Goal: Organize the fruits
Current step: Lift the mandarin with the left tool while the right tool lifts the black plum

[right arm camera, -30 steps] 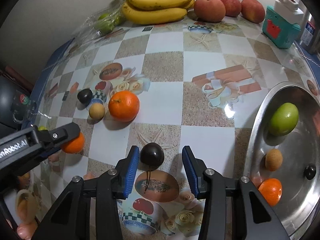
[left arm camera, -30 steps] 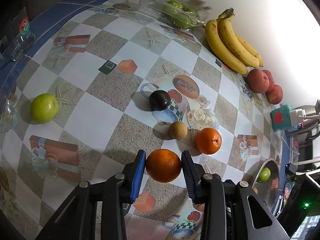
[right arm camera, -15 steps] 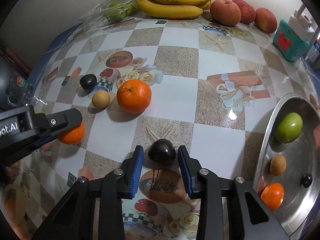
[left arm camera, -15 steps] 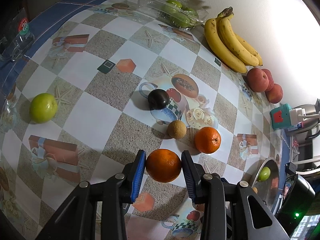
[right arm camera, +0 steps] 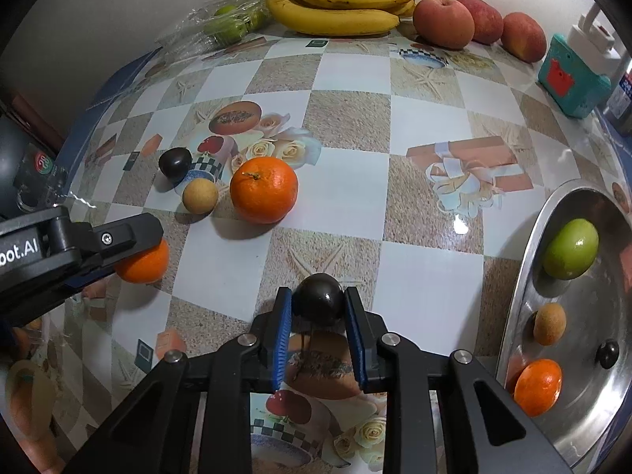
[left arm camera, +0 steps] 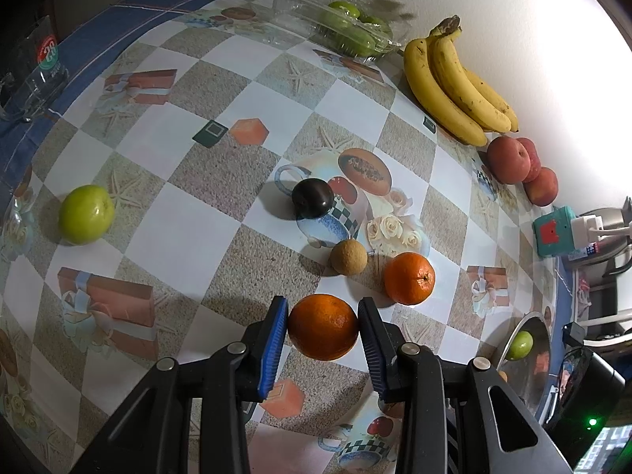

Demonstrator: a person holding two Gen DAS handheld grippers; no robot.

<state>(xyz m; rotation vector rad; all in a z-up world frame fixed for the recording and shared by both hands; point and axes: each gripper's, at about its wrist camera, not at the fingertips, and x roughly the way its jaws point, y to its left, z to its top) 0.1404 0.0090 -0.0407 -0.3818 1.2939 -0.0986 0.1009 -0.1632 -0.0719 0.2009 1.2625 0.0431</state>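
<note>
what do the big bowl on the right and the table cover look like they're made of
Bowl: looks like polished metal, probably stainless steel; its silvery wall mirrors the green apple and orange inside.

Table cover: likely glossy vinyl or oilcloth; the printed checks and pictures carry a bright glare spot, and it lies smooth, though coated fabric can't be ruled out.

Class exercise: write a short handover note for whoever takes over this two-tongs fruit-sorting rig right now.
Left tongs: shut on an orange.
Right tongs: shut on a dark plum.
Metal bowl already holds a green apple, a tan fruit, a small dark fruit and an orange.
Left on the table: second orange, tan ball, second plum, green apple.
</note>
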